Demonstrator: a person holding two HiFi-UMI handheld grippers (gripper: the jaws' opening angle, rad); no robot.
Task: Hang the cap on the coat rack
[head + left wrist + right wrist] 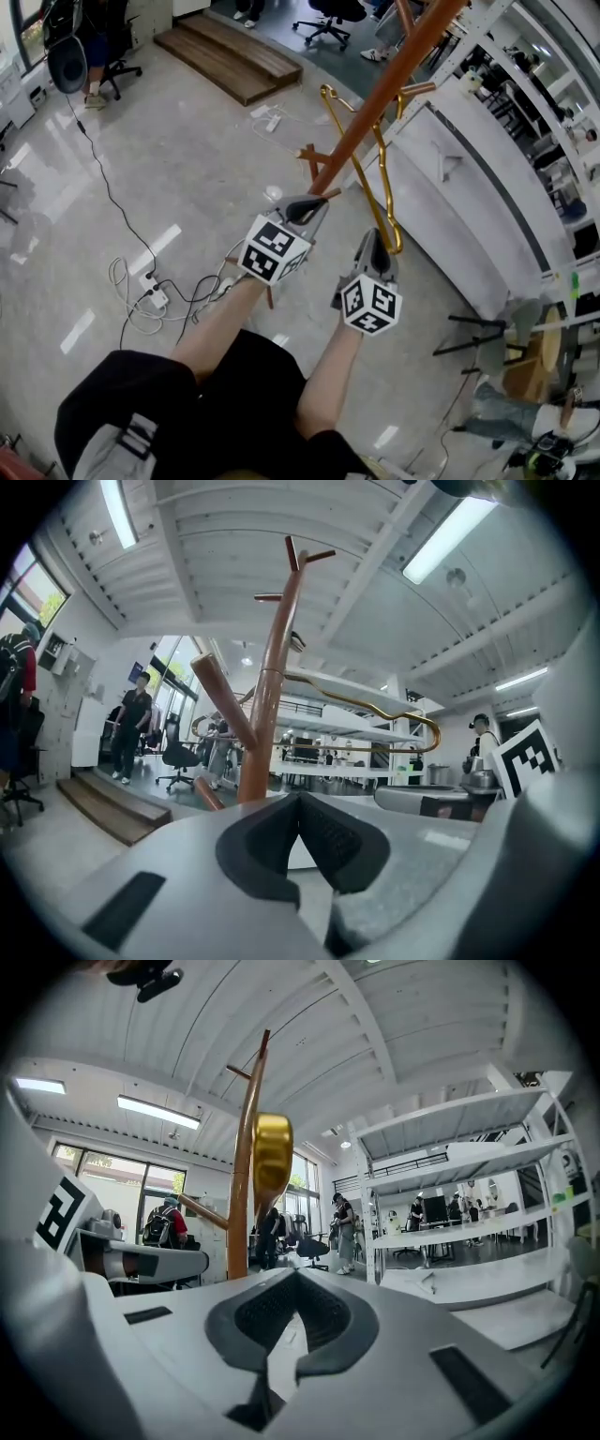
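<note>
L gripper & R gripper both clenched, empty, coat rack just ahead; no cap in view, prob. pre-grasp, so next: locate + grab cap.

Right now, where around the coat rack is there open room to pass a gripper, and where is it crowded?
Open: left of the coat rack pole, over bare floor between the wooden platform and the cables. Crowded: right of the pole, where the gold hanger hangs close to the white shelving.
</note>
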